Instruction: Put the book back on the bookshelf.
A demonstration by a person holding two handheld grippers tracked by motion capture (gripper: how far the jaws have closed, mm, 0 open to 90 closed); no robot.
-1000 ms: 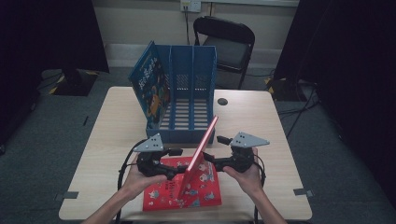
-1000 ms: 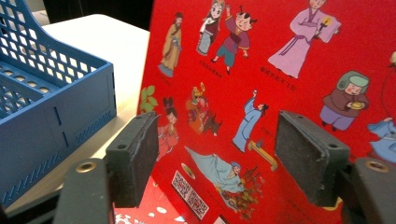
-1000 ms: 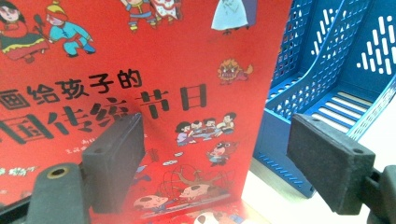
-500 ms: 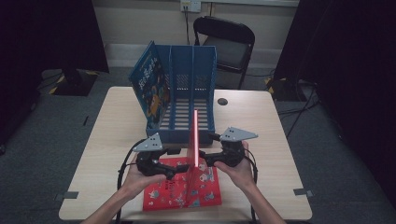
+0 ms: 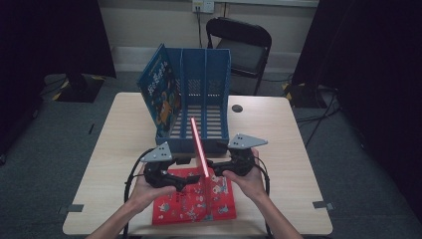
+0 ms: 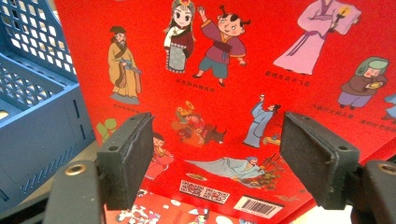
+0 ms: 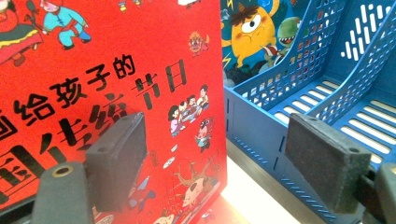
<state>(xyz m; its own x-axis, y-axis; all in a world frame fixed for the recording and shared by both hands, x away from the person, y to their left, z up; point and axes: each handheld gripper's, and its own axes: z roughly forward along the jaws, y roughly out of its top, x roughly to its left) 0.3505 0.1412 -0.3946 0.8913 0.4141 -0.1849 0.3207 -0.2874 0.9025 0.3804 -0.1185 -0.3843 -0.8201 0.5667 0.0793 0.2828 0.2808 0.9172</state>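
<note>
Table: I see a pale wooden table (image 5: 278,149) from above, my forearms coming in from the bottom edge.
Blue rack: a blue slatted file rack (image 5: 206,99) stands at the table's middle, its compartments open toward me; a blue picture book (image 5: 159,94) leans in its leftmost compartment.
Upright red book: a red picture book (image 5: 199,147) stands on edge just in front of the rack – from above only its thin red edge shows, between my two grippers.
Flat red book: a second red book (image 5: 194,199) lies flat on the table under and between my hands.
Left gripper: my left gripper (image 6: 219,163) has its jaws spread wide, the upright book's back cover, with its barcode, in front of them; I cannot tell whether a pad touches it.
Right gripper: my right gripper (image 7: 219,163) is also spread – the front cover faces its left jaw, the rack its right jaw.
</note>
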